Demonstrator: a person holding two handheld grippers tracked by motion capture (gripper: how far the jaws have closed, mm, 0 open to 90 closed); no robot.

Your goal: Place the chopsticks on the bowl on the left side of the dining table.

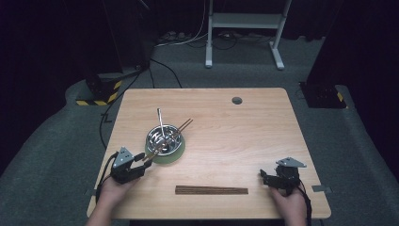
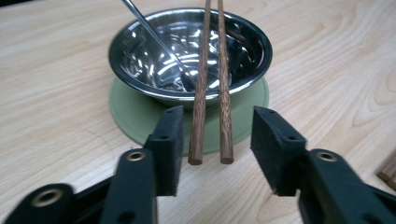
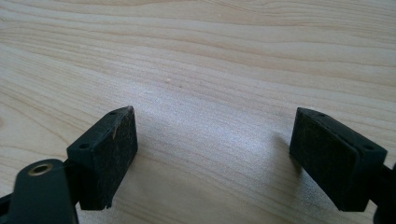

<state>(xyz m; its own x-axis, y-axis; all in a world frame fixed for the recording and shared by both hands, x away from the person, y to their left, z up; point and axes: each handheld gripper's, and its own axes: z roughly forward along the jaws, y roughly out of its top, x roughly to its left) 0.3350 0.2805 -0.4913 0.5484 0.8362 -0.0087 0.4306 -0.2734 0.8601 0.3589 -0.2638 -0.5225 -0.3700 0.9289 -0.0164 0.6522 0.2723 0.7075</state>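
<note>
A steel bowl (image 1: 163, 136) (image 2: 140, 56) stands on a round green mat (image 1: 174, 157) (image 2: 135, 116) at the table's left. A metal spoon (image 1: 160, 120) (image 2: 154, 35) leans inside it. Two wooden chopsticks (image 1: 181, 128) (image 2: 224, 93) lie across the bowl's rim, and their near ends hang over the mat. My left gripper (image 1: 141, 158) (image 2: 217, 135) is open, with those ends between its pads and a gap on each side. At the front right, my right gripper (image 1: 263, 176) (image 3: 215, 140) is open over bare wood with nothing between its jaws.
A second pair of dark chopsticks (image 1: 211, 190) (image 2: 387, 170) lies flat near the table's front edge, between the two hands. A round cable hole (image 1: 236, 100) sits at the far side of the wooden table (image 1: 263, 136). Cables and a white frame stand on the floor beyond.
</note>
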